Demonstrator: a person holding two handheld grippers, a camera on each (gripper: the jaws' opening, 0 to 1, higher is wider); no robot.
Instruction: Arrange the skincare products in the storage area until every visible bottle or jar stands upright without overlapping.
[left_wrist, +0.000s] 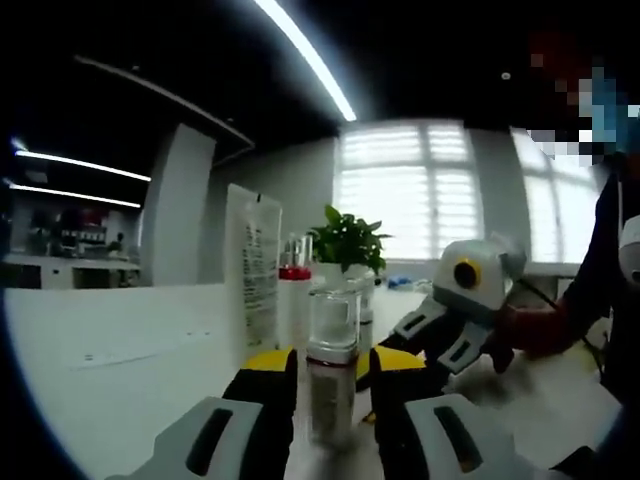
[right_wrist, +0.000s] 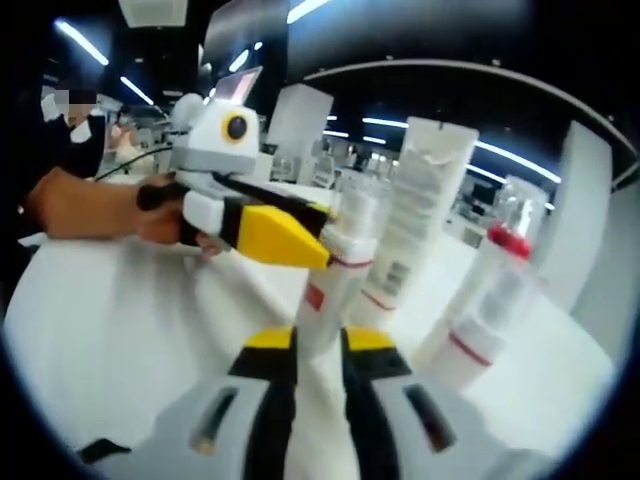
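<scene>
White table (right_wrist: 120, 320) holds three bottles, one tube (right_wrist: 425, 200)

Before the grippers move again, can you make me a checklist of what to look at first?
1. Left gripper around the clear-capped bottle: ok, its fingers flank it.
2. That bottle upright: ok.
3. Firm squeeze on it: cannot tell, the contact is blurred.
4. Right gripper empty: ok, only a narrow gap between its fingers, nothing in it.
5. Red-collared bottle and tall tube standing: ok, though the view tilts them.
6. Bottles not overlapping: cannot tell, they crowd together in both views.
</scene>
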